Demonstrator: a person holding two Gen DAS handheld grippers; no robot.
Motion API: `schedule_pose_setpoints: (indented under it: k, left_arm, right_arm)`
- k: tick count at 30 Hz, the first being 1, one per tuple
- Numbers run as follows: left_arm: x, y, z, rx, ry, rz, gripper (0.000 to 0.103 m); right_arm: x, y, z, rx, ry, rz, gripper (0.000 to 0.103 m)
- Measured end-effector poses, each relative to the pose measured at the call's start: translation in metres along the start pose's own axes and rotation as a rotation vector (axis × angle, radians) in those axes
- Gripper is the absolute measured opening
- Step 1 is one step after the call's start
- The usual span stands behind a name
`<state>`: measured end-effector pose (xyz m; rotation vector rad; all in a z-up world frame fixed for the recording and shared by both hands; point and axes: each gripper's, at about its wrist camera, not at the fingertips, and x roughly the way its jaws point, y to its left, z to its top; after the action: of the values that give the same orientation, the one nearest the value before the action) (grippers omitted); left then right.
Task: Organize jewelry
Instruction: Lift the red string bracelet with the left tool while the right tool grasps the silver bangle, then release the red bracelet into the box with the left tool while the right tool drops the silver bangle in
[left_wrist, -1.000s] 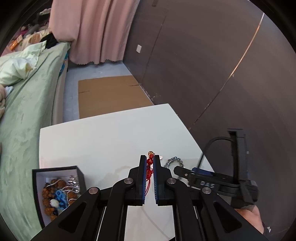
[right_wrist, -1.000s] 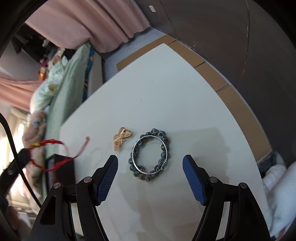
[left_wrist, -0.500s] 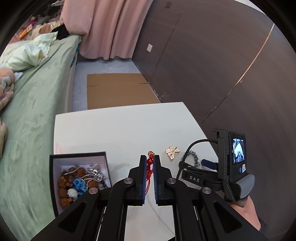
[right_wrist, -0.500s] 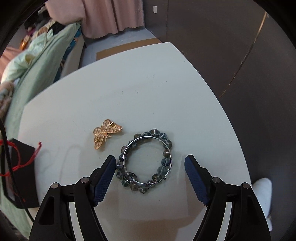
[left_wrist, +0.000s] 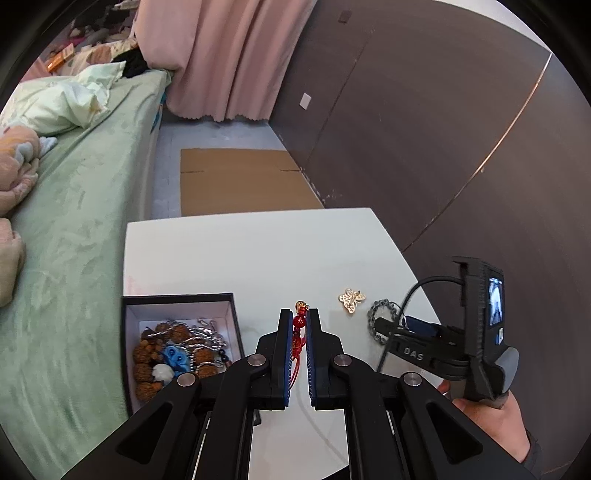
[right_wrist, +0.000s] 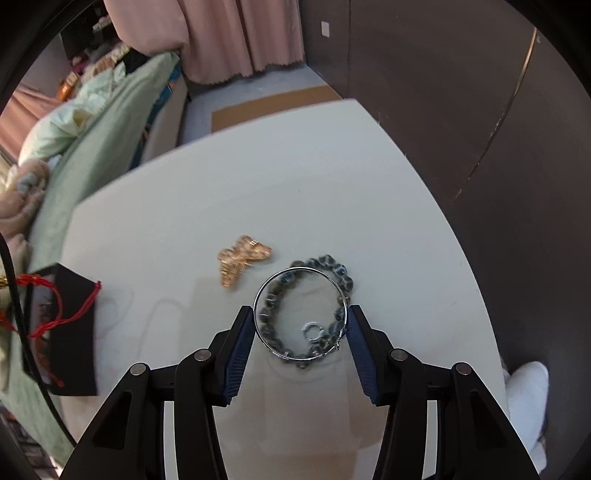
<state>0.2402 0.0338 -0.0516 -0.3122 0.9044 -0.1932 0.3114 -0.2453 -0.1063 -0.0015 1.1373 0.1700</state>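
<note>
The white worktop (right_wrist: 332, 177) carries everything, and the black jewelry box (left_wrist: 177, 306) at its bed-side edge serves as the landmark. The box stands open and already holds brown bead strands, a silver chain and a blue piece, so it is probably where every loose item is meant to end up.

The left hand-held gripper (left_wrist: 298, 332), just to the right of the box, is clamped on a red cord bracelet (left_wrist: 298, 325). Its red bead and gold charm stick out past the fingertips, and the loose cord hangs below; the narrow pinch suits so thin a thing. It looks ready to be carried over the box.

Farther right of the box, the right hand-held gripper (right_wrist: 301, 328) straddles a thin silver bangle (right_wrist: 300, 312) lying on a grey beaded bracelet (right_wrist: 332, 267). Its jaws are closing; the pads sit right at the bangle's rim on both sides, though whether they press yet is hard to tell. The wide stance fits the ring's full width.

Between the box and the bangle lies a gold butterfly brooch (right_wrist: 242, 264), untouched.

The only readable writing is "DAS" on the right gripper's body, seen from the left wrist.
</note>
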Motion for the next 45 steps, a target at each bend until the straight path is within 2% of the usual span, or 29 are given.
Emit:
schedule_pose_setpoints:
  k: [8, 17, 26, 34, 37, 39, 41, 42, 45]
  left_arm:
    - [-0.029, 0.013, -0.001, -0.016, -0.040, 0.004, 0.007]
    - [-0.052, 0.029, -0.009, -0.043, -0.070, 0.012, 0.007]
    - [-0.041, 0.045, -0.026, -0.077, -0.027, 0.052, 0.007]
    - [-0.022, 0.068, -0.031, -0.162, 0.020, 0.054, 0.008]
    - [-0.021, 0.073, -0.033, -0.184, 0.046, 0.048, 0.018]
    - [-0.024, 0.073, -0.034, -0.190, 0.034, 0.048, 0.047]
    - [-0.032, 0.074, -0.036, -0.190, 0.005, 0.056, 0.064]
    - [-0.036, 0.076, -0.038, -0.194, -0.007, 0.059, 0.067]
    - [-0.042, 0.082, -0.039, -0.206, -0.009, 0.064, 0.067]
  right_arm:
    - [-0.024, 0.022, 0.006, 0.002, -0.078, 0.100, 0.051]
    - [-0.059, 0.047, -0.005, -0.041, -0.153, 0.204, 0.051]
    - [-0.092, 0.079, -0.025, -0.083, -0.186, 0.370, 0.051]
    - [-0.087, 0.109, -0.034, -0.114, -0.170, 0.433, 0.051]
    - [-0.084, 0.120, -0.037, -0.120, -0.160, 0.459, 0.051]
    - [-0.081, 0.127, -0.037, -0.121, -0.152, 0.474, 0.051]
    - [-0.076, 0.132, -0.037, -0.116, -0.142, 0.493, 0.051]
    - [-0.074, 0.135, -0.037, -0.111, -0.135, 0.500, 0.051]
    - [-0.066, 0.141, -0.037, -0.096, -0.118, 0.516, 0.051]
